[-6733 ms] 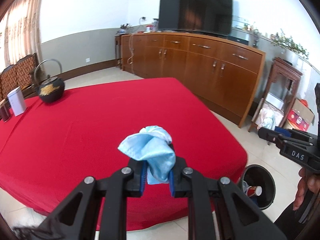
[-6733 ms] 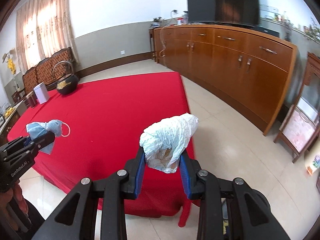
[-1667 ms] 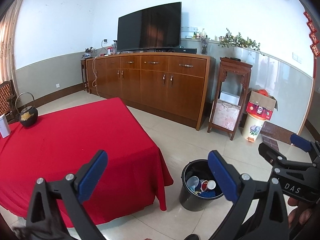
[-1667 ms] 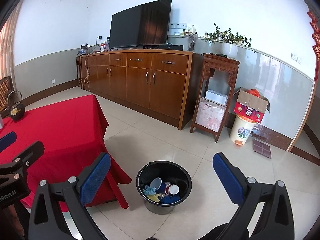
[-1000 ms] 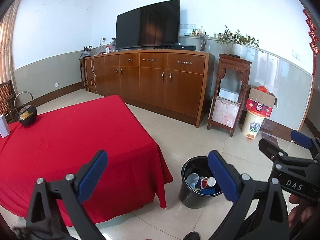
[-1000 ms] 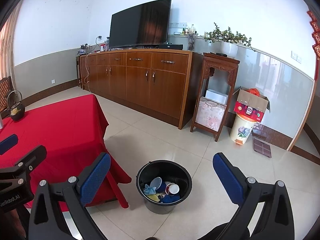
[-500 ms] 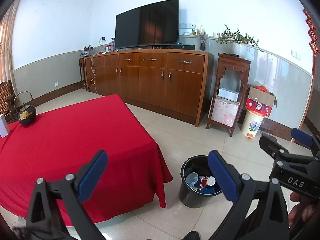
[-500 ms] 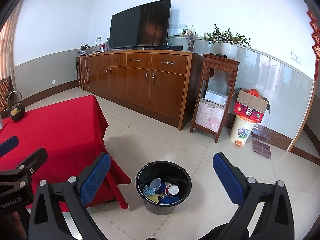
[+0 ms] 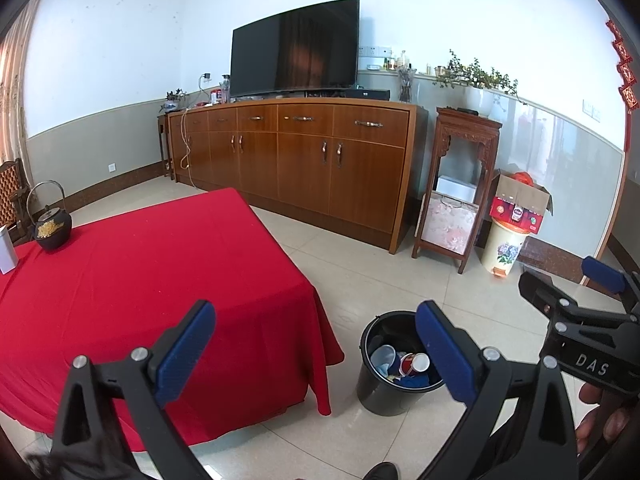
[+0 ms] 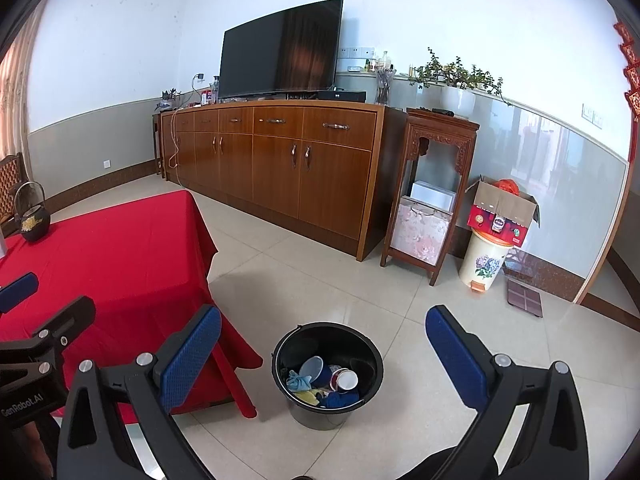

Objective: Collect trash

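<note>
Both tools hang above the tiled floor with nothing between their blue pads. The left hand-held gripper [image 9: 316, 350] has its jaws spread wide apart, and the right hand-held gripper [image 10: 324, 354] is spread just as wide. The black trash bucket [image 10: 327, 374] stands on the floor just to the right of the draped near corner of the tabletop [image 9: 132, 280], which is covered by a red cloth hanging down its sides. In the right wrist view the bucket sits between the two open fingers, lower centre; in the left wrist view it [image 9: 394, 364] lies partly behind the right finger. Inside the bucket the collected trash [image 10: 324, 382] is piled: a crumpled light blue piece on the left, a pale blue cup, a red cup with a white inside lying on its side, something dark blue, and a bit of yellow underneath. At the far left of the tabletop stands a dark iron kettle [image 9: 52, 228] with a hoop handle, with a white box [image 9: 7, 249] just beside it. Along the far wall runs a long wooden sideboard [image 9: 296, 164] carrying a dark television [image 9: 294, 54]. To its right stands a carved wooden stand [image 9: 460, 188], then a floral pedal bin [image 9: 503, 249] with a cardboard box [image 9: 520, 202] on top of it.
</note>
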`<state>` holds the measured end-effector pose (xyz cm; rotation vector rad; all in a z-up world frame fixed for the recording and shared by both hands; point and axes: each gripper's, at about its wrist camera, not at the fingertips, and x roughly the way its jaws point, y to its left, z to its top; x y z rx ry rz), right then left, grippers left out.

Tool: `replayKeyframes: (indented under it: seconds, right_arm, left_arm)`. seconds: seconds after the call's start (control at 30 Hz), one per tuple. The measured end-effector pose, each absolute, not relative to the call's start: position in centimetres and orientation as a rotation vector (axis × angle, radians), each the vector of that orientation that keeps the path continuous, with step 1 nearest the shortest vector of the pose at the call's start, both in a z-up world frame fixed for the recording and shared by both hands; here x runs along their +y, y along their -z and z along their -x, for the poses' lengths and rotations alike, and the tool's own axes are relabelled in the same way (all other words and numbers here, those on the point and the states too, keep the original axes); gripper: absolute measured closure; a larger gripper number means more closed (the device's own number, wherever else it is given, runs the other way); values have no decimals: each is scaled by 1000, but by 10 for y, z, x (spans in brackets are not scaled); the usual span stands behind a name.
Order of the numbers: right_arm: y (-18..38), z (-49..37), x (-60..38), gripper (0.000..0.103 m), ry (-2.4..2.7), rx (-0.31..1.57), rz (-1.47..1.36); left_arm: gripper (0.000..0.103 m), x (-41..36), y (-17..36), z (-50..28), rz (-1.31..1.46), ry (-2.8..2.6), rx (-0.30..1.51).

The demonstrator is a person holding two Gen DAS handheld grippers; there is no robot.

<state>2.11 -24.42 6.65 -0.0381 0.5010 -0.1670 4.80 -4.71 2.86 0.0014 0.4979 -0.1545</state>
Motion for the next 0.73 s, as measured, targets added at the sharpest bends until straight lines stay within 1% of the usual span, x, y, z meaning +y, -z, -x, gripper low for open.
replayKeyframes:
  seconds: [0.73]
  right_arm:
    - [-65,-22,-245,0,171,506,41]
  left_arm:
    - [1,-46,-28,-51,21,142,496]
